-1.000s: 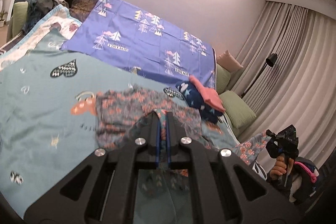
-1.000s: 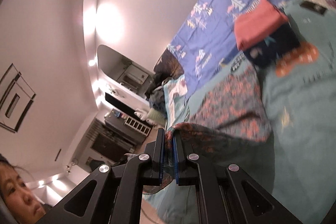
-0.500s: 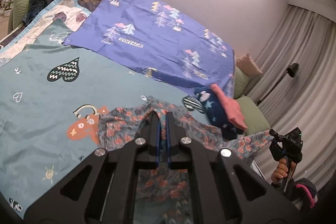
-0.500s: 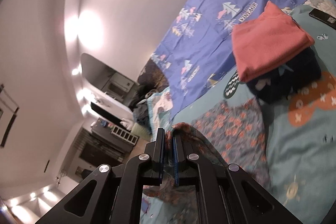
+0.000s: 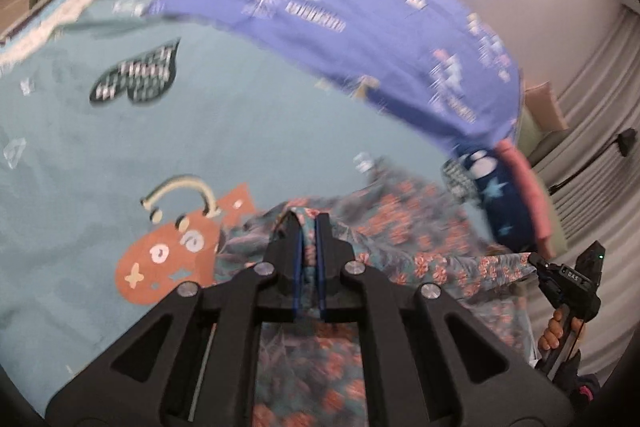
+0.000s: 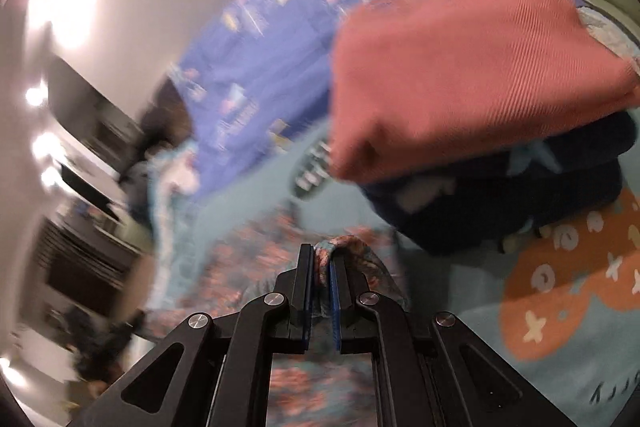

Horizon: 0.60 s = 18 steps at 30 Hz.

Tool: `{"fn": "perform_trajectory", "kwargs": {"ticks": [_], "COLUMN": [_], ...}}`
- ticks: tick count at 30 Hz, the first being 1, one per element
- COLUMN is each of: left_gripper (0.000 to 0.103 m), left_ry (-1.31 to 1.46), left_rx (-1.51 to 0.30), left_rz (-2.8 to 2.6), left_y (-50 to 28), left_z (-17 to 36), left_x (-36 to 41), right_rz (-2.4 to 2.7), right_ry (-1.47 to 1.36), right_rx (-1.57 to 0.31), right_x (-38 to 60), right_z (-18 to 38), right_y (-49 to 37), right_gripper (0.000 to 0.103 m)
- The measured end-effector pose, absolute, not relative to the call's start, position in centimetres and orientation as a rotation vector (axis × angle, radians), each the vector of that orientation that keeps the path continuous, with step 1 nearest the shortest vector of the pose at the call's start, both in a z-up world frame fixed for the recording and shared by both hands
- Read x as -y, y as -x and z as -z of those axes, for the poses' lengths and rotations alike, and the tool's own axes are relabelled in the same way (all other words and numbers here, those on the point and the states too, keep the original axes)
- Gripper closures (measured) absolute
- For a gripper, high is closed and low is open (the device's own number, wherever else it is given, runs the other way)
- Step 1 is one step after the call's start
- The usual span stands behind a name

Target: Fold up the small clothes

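My left gripper [image 5: 307, 227] & right gripper [image 6: 321, 259] both stay clamped on the grey floral-print cloth garment [image 5: 404, 239], now carried lower & closer to the folded pink/navy clothes stack [image 6: 472, 107] on the teal patterned bedspread [image 5: 100, 163].

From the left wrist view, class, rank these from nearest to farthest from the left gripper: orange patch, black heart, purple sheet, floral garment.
1. Floral garment: pinched in the left gripper.
2. Orange patch: just left, on the teal blanket.
3. Black heart: farther, upper left.
4. Purple sheet: beyond, at top.
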State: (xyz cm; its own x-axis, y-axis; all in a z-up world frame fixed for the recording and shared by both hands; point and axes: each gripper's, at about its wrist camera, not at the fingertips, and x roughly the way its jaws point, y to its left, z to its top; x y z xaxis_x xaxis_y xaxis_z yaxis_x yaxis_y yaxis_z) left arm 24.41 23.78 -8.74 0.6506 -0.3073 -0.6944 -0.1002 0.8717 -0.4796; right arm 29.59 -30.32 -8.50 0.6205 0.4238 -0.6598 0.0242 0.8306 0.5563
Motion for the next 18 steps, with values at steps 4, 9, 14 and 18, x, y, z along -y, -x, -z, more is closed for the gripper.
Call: {"fn": "perform_trajectory", "kwargs": {"ticks": [4, 9, 14, 18], "left_gripper": [0.096, 0.076, 0.058, 0.046], "left_ry": [0.563, 0.486, 0.402, 0.290], "left_rx": [-0.925, -0.848, -0.816, -0.889], "left_rz": [0.096, 0.086, 0.185, 0.203], "left_y": [-24.7, -22.1, -19.9, -20.3], "left_z": [11.5, 8.4, 5.8, 6.7], "left_x": [-24.6, -24.9, -23.1, -20.1], "right_rz": [-0.236, -0.231, -0.325, -0.327], "right_ry": [-0.541, -0.478, -0.490, -0.502], "right_rx": [-0.919, -0.856, -0.918, -1.015], "right_x": [30.8, 32.5, 31.2, 29.6], "right_z": [9.8, 6.9, 6.3, 8.4], "right_y": [-29.4, -27.1, -26.3, -27.6], "right_gripper": [0.089, 0.079, 0.070, 0.055]}}
